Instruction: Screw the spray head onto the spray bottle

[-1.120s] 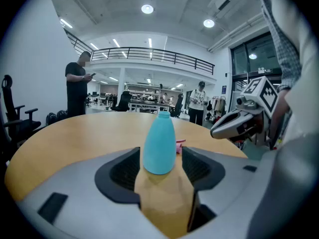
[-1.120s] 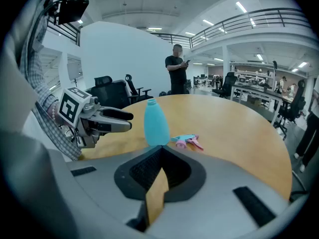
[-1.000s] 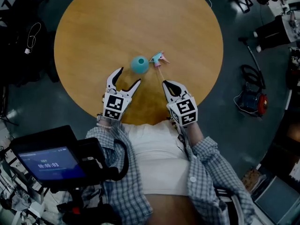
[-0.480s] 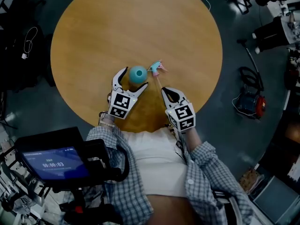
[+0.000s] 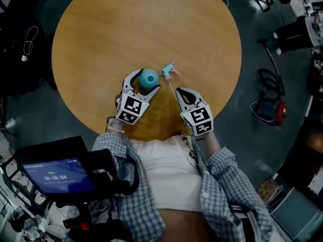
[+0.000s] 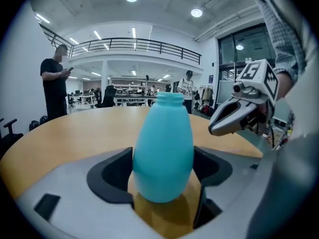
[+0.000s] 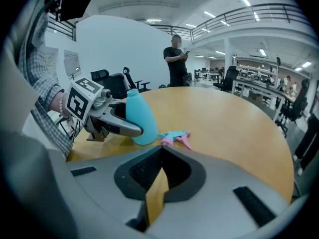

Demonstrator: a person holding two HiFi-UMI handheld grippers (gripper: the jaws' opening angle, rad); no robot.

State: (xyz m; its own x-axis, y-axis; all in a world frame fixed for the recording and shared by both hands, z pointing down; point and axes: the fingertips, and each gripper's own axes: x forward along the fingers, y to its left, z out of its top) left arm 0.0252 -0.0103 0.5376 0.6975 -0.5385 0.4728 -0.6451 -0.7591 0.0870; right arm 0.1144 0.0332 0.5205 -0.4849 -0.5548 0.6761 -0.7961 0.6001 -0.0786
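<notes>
A teal spray bottle (image 5: 149,78) stands upright and uncapped near the table's front edge. My left gripper (image 5: 145,81) straddles it, one finger on each side. In the left gripper view the bottle (image 6: 163,153) fills the gap between the pads, with a thin strip of table beside the right one. Those jaws have just been closing around the bottle. The pink and teal spray head (image 5: 169,70) lies on its side just right of the bottle. My right gripper (image 5: 177,91) is shut and empty, a little short of the spray head (image 7: 175,137).
The round wooden table (image 5: 141,24) stretches away beyond the bottle. A device with a lit screen (image 5: 55,175) hangs at the lower left. Cables and equipment (image 5: 270,107) lie on the floor to the right. A person (image 7: 175,63) stands beyond the table's far side.
My left gripper has moved forward from short of the bottle to having it between its jaws. The right gripper has stayed in place, shut.
</notes>
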